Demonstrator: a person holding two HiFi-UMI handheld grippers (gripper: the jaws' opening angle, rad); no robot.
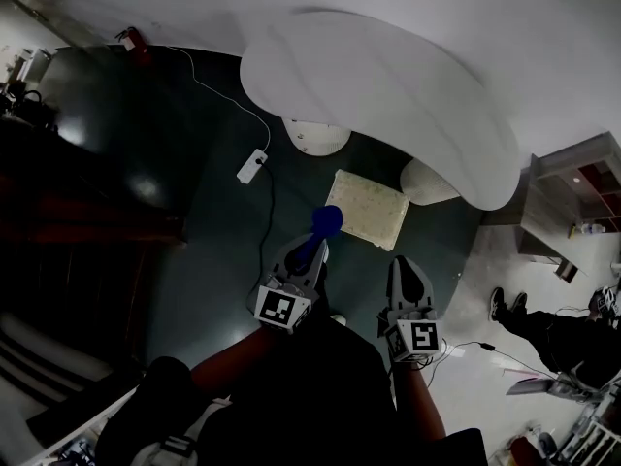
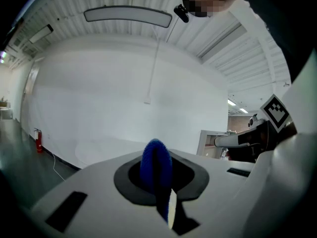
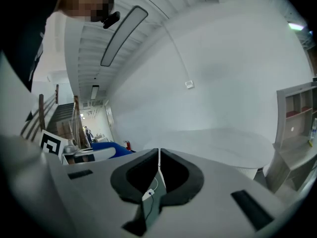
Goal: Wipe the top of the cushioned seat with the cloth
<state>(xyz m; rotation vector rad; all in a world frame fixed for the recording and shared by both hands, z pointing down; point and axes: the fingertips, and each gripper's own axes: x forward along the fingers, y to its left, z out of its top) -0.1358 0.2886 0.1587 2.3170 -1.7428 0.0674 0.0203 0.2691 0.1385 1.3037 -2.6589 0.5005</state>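
Observation:
The cushioned seat (image 1: 388, 95) is a long, curved white bench at the far side of the dark floor, well ahead of both grippers. It shows pale in the left gripper view (image 2: 99, 151) and the right gripper view (image 3: 228, 142). My left gripper (image 1: 316, 249) is shut on a blue cloth (image 1: 328, 221), which bulges out between the jaws (image 2: 156, 166). To its right, my right gripper (image 1: 407, 268) is shut with nothing in it; its jaws meet in a thin line (image 3: 158, 175). Both are held in the air short of the seat.
A pale square mat (image 1: 369, 209) lies on the floor just ahead of the grippers. Two round white bases (image 1: 318, 136) stand under the seat. A white power strip (image 1: 252, 166) with its cord lies left. Shelving (image 1: 582, 197) and a seated person's legs (image 1: 543, 328) are at the right.

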